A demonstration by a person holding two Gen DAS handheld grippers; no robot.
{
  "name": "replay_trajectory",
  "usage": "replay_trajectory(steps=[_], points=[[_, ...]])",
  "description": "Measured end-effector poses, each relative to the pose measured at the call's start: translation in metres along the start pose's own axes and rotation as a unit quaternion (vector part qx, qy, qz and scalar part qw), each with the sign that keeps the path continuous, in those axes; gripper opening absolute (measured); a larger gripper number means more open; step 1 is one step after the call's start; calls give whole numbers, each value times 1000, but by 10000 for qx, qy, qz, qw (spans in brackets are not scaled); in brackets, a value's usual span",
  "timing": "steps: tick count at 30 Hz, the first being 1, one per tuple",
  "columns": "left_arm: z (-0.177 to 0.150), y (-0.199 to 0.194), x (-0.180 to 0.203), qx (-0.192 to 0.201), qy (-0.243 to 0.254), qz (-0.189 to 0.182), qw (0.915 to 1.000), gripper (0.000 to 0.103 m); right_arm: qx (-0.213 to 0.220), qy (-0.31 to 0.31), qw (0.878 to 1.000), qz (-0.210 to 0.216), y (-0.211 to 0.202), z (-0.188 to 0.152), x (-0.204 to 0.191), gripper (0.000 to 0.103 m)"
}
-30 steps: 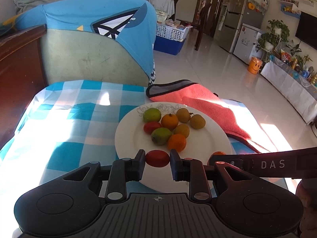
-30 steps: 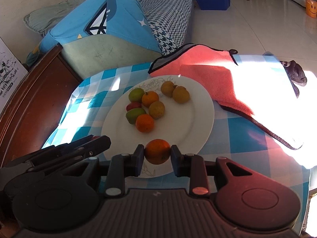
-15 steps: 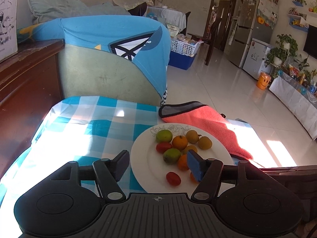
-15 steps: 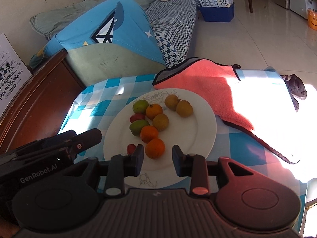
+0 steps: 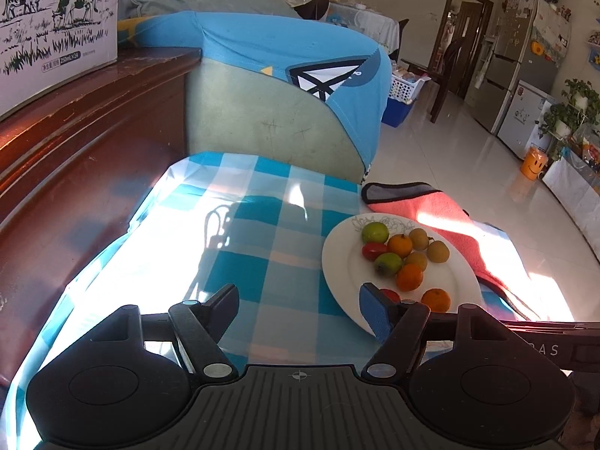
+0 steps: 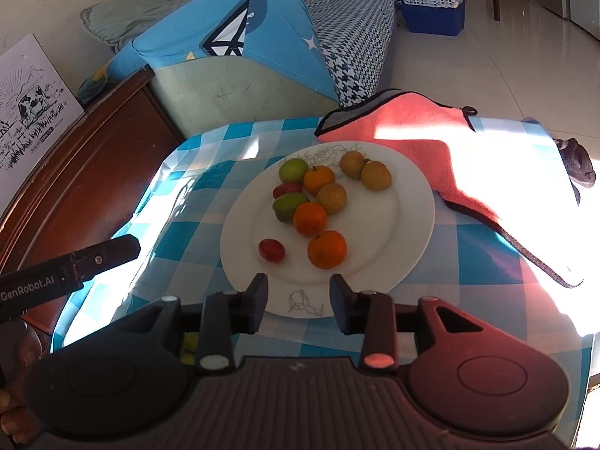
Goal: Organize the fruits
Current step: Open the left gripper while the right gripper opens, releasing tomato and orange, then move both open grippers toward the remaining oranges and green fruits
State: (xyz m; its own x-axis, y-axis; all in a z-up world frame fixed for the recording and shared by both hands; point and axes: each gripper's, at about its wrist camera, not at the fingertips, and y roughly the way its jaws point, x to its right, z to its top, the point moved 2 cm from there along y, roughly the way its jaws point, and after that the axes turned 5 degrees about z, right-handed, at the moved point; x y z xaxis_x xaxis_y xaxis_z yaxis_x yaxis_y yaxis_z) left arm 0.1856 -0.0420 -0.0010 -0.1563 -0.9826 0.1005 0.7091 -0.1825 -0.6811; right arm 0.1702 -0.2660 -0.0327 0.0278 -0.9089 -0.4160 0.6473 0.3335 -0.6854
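White porcelain sets the scene: a round plate with a line drawing on its rim carries all the fruit in view, and everything else is best placed from it. Near its far edge lie two green fruits, a small red one, several oranges and three tan, longan-like fruits. Closer to the near rim sit a lone orange and, beside it, a red cherry tomato, both loose and apart from the cluster. The right tool hangs just short of the plate's near rim, its jaws opening and nothing between them. The left tool is off the plate's left side over the checked blue cloth on the worktop, jaws opening wider and likewise empty. A coral towel lies just beyond the plate's far right edge. As I judge it, the risk lies with the two loose round fruits: a nudge from either tool could send them rolling toward the rim, or knock the plate itself, which sits close to the worktop's near edge.
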Motion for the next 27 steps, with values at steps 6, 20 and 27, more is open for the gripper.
replay_trajectory(steps=[6, 20, 27], points=[[-18, -9, -9, -66, 52, 156, 9998, 71, -18, -281, 9995, 153, -3, -13, -15, 38], [-37, -6, -38, -413, -220, 461, 9978, 71, -395, -737, 9943, 655, 6, -54, -48, 38], [-42, 2, -32, -601, -65, 458, 9971, 71, -552, -1261, 9875, 765, 15, -66, -66, 38]])
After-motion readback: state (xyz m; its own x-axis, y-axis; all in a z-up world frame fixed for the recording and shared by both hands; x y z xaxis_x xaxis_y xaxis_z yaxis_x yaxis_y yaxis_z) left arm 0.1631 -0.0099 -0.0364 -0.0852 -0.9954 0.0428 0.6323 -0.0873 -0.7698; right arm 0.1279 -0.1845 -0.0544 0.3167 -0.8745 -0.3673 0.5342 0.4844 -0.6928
